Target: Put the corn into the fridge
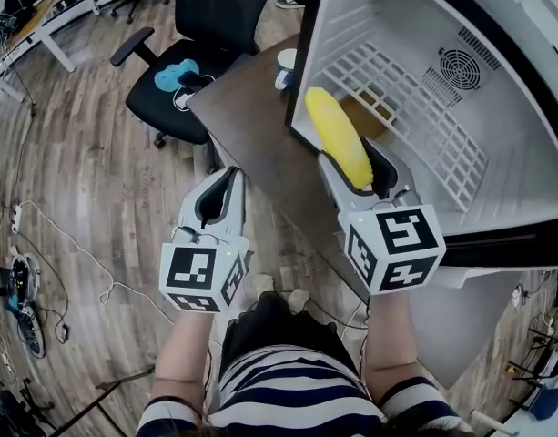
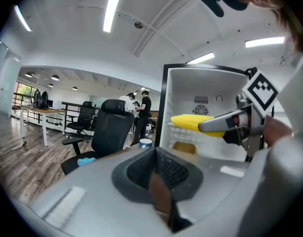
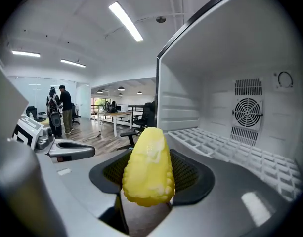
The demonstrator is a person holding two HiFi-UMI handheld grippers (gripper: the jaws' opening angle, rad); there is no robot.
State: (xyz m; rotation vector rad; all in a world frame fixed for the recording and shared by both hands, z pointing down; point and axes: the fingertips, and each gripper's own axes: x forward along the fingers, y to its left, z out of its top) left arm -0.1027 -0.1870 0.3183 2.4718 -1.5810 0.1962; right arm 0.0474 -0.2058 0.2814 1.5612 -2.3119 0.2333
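A yellow ear of corn (image 1: 338,135) (image 3: 148,169) (image 2: 193,122) sticks forward out of my right gripper (image 1: 360,173), which is shut on it. The corn's tip reaches over the front edge of the open white fridge (image 1: 497,53) (image 3: 225,98), just above its white wire shelf (image 1: 415,126) (image 3: 225,147). My left gripper (image 1: 219,194) hovers to the left of the fridge over the brown table (image 1: 251,116), shut with nothing between its jaws. In the left gripper view the right gripper (image 2: 230,125) shows with the corn in front of the fridge opening.
A tan block (image 1: 370,112) (image 2: 183,147) lies under the wire shelf inside the fridge. A white and blue cup (image 1: 286,66) (image 2: 145,143) stands on the table beside the fridge. A black office chair (image 1: 201,53) (image 2: 109,127) stands behind the table. People stand far back (image 2: 139,107).
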